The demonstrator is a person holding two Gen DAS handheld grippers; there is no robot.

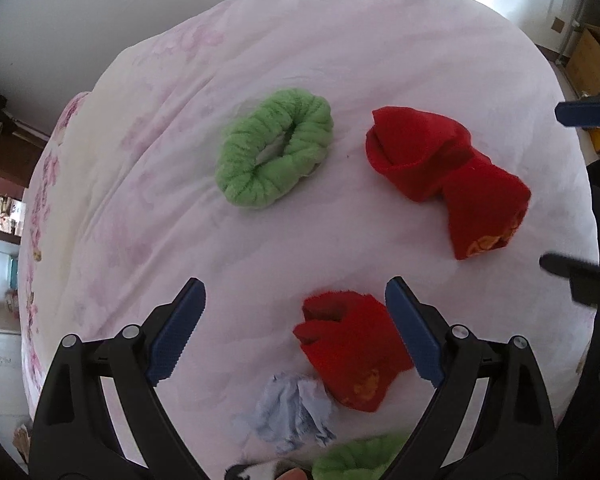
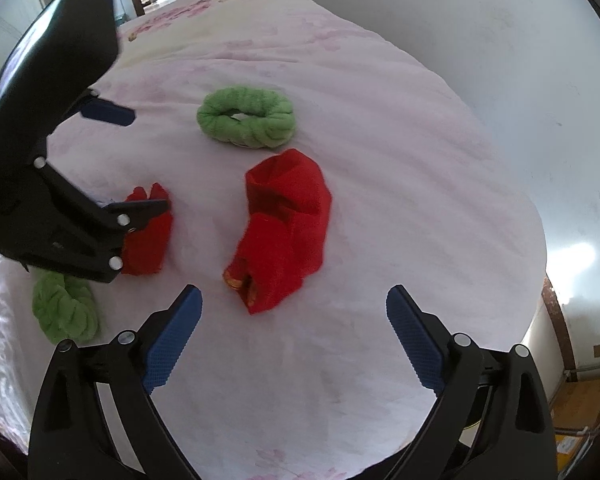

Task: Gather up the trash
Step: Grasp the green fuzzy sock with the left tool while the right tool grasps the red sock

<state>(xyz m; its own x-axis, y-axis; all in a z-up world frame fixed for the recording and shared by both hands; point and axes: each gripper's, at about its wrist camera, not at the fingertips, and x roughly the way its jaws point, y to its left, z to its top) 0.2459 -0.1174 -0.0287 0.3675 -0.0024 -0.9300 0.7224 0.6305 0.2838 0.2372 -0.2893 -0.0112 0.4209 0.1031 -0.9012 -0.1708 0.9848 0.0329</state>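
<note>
A crumpled pale blue tissue (image 1: 290,410) lies on the pink bedspread (image 1: 260,248) near the front edge. My left gripper (image 1: 296,312) is open and empty, hovering over a small red sock (image 1: 350,354) just beyond the tissue. My right gripper (image 2: 294,320) is open and empty above bare bedspread (image 2: 380,220), just short of a large red sock (image 2: 286,226). The left gripper (image 2: 140,160) also shows in the right wrist view, where it hides the tissue.
A green rolled sock ring (image 1: 274,148) lies mid-bed, also in the right wrist view (image 2: 246,116). A large red sock (image 1: 446,178) lies to its right. A second green roll (image 1: 356,460) sits at the near edge (image 2: 66,308). Cardboard boxes (image 1: 588,60) stand on the floor.
</note>
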